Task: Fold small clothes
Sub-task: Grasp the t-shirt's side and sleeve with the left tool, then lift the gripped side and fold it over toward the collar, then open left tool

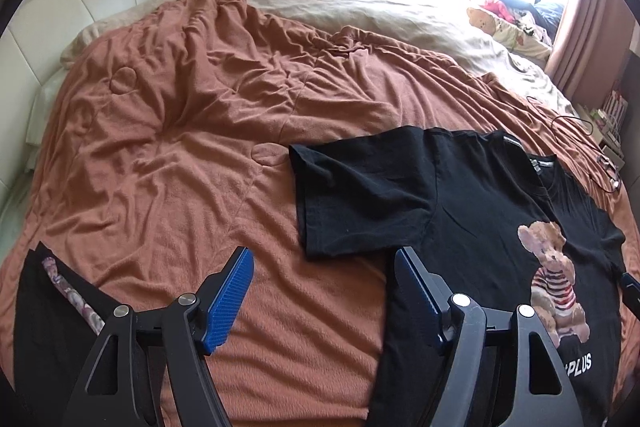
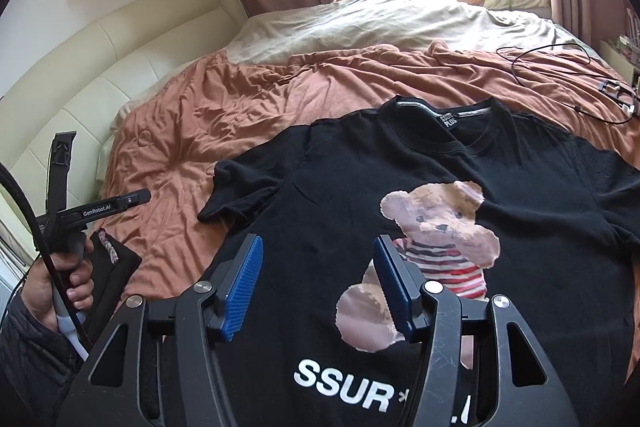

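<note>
Two handheld grippers hang above a black T-shirt (image 2: 400, 171) spread face-up on a rust-coloured blanket (image 1: 180, 131) that covers a wide bed, with a beige sheet (image 1: 360, 11) showing beyond it toward the window. The shirt's long axis runs away from the person, collar at the far end and hem nearest, its bear print and white lettering uppermost. The left gripper (image 1: 324, 291) straddles the shirt's left side edge just below the outspread sleeve (image 1: 352, 195), one blue pad over bare blanket and the other over black cloth; its jaws stand spread and pinch nothing. The right gripper (image 2: 318, 287) sits squarely over the chest, pads apart at a narrower gap and likewise empty, the print visible between them. Both tools tilt downward, the left one appearing steeper. In the right wrist view, a hand (image 2: 60, 287) in a dark quilted sleeve grips the left tool's handle at the bed's near left, beside another dark garment (image 1: 48, 307) lying on the blanket. By position, the left gripper is the nearer to the sleeve and side seam, which suggests a fold inward from that edge is what comes next.
</note>
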### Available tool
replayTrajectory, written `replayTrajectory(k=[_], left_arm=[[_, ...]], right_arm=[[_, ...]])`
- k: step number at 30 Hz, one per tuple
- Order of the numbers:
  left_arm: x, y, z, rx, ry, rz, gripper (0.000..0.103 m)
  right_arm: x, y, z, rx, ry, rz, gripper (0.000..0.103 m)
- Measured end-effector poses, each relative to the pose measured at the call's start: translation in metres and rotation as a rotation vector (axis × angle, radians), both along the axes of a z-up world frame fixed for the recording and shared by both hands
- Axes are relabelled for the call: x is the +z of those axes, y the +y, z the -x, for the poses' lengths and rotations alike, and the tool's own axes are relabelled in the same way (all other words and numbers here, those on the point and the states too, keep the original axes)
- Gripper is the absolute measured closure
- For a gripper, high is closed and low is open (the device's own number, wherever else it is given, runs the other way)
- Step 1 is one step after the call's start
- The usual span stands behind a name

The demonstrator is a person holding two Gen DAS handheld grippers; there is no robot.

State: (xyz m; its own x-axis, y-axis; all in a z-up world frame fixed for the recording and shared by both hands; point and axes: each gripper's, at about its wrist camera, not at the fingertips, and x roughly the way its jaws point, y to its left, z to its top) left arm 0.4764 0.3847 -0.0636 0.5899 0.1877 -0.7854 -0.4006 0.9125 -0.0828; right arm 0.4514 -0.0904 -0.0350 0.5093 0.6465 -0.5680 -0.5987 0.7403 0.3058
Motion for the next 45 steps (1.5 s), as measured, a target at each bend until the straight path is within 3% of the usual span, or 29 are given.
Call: replayTrajectory(k=[4, 10, 19, 28, 31, 34, 35, 45], left_arm=[[-0.012, 0.023, -0.031, 0.03, 0.029, 0.057, 0.029], [-0.043, 0.042, -0.073, 0.039, 0.075, 0.08, 0.034], [-0.085, 0.068, -0.116, 0.037, 0.11, 0.115, 0.037], [-0.109, 0.083, -0.138, 0.032, 0.088, 0.149, 0.039], [-0.12, 0.081, -0.147, 0.01, 0.114, 0.159, 0.055], [-0.121, 0.078, -0.148, -0.002, 0.104, 0.161, 0.079], [-0.12, 0.077, -0.148, -0.013, 0.102, 0.173, 0.095], [-0.051, 0.056, -0.14, -0.067, -0.025, 0.184, 0.098]], right_arm=[[-0.009, 0.033, -0.034, 0.015, 0.04, 0.009, 0.068], [-0.033, 0.081, -0.084, 0.027, 0.106, 0.013, 0.083], [-0.074, 0.133, -0.138, 0.055, 0.227, -0.029, 0.092], [-0.103, 0.168, -0.17, 0.069, 0.32, -0.091, 0.101], [-0.111, 0.177, -0.18, 0.073, 0.353, -0.123, 0.102], [-0.117, 0.184, -0.187, 0.076, 0.386, -0.145, 0.102], [-0.12, 0.186, -0.188, 0.078, 0.401, -0.15, 0.102], [-0.146, 0.214, -0.197, 0.127, 0.505, -0.18, 0.102]])
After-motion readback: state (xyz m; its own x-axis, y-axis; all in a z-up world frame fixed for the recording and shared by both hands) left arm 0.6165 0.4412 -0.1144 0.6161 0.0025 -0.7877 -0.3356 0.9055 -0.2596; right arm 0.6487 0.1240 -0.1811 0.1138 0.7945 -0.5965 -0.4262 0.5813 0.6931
